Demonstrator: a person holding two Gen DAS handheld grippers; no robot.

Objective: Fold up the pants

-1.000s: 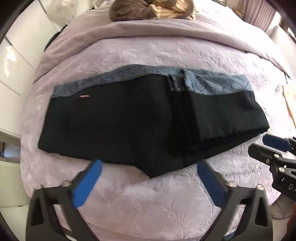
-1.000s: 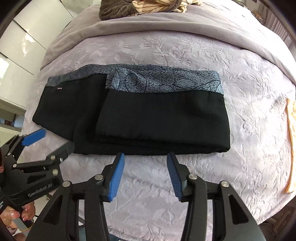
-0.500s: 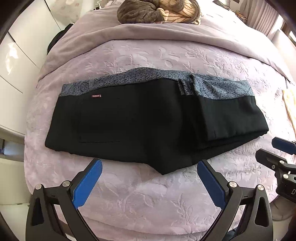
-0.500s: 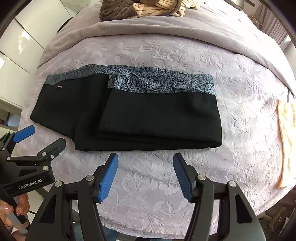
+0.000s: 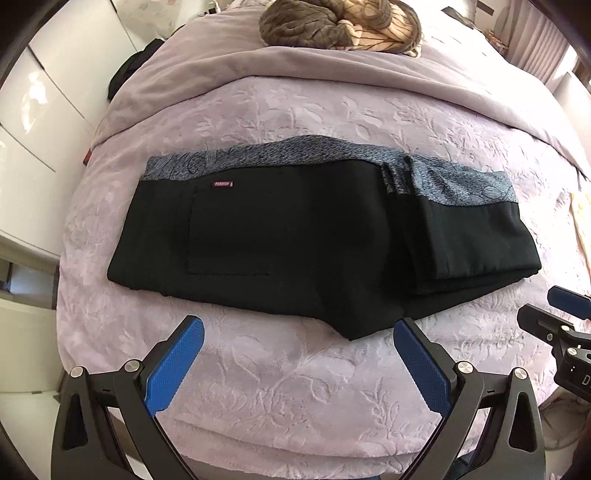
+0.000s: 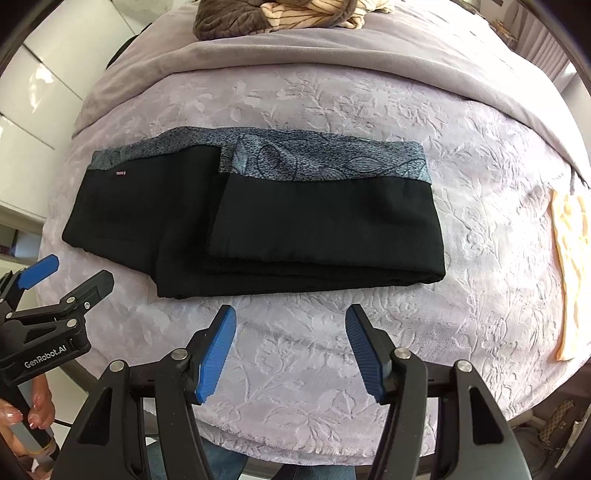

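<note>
Black pants (image 5: 295,243) with a grey patterned waistband lie flat on the lilac bed, also in the right wrist view (image 6: 258,229). Their right part is folded over in layers, with the band of the folded part (image 6: 332,162) on top. A small red label (image 5: 222,184) sits under the band at left. My left gripper (image 5: 297,363) is open and empty, above the bed in front of the pants' near edge. My right gripper (image 6: 291,354) is open and empty, in front of the folded part. Each gripper shows at the side of the other's view.
The lilac embossed bedspread (image 5: 295,398) covers the bed. A brown and striped bundle of cloth (image 5: 340,22) lies at the far end. A pale yellow cloth (image 6: 570,273) lies at the right edge. White cabinets (image 5: 44,122) stand to the left.
Both grippers have drawn back from the pants and risen. The right gripper's jaws have opened wider. The pants lie as before.
</note>
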